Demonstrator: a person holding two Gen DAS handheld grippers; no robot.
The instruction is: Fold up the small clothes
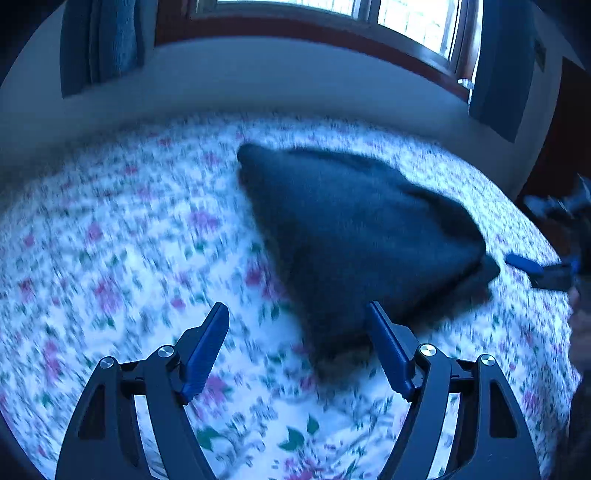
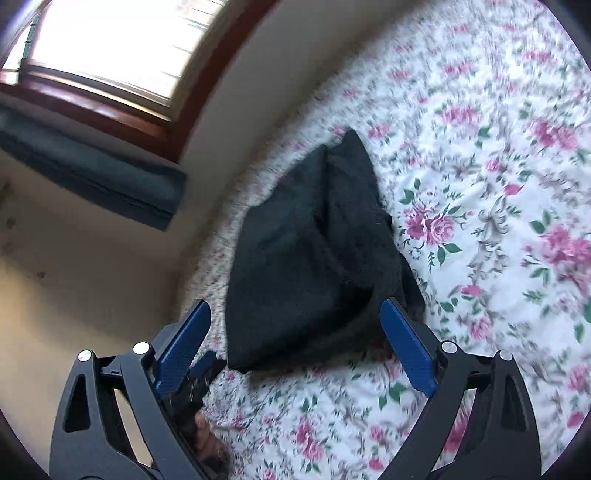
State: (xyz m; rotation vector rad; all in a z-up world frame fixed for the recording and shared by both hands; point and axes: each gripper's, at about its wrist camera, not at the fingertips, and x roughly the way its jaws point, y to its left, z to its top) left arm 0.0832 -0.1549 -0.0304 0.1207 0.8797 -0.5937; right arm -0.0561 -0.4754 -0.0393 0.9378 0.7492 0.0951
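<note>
A small black garment [image 1: 354, 236] lies folded into a rough triangle on the floral bedspread [image 1: 110, 258]. My left gripper [image 1: 297, 314] is open and empty, hovering just short of the garment's near corner. In the right wrist view the same garment [image 2: 314, 258] lies just ahead of my right gripper [image 2: 295, 314], which is open and empty. The right gripper also shows at the right edge of the left wrist view [image 1: 535, 271], close to the garment's right corner. The left gripper's tip peeks out behind the right gripper's left finger [image 2: 207, 373].
The bed [image 2: 480, 184] stands against a cream wall [image 1: 258, 81] under a wood-framed window [image 1: 332, 22]. Dark blue curtains [image 1: 107, 40] hang at both sides of the window. The bed's far edge runs close behind the garment.
</note>
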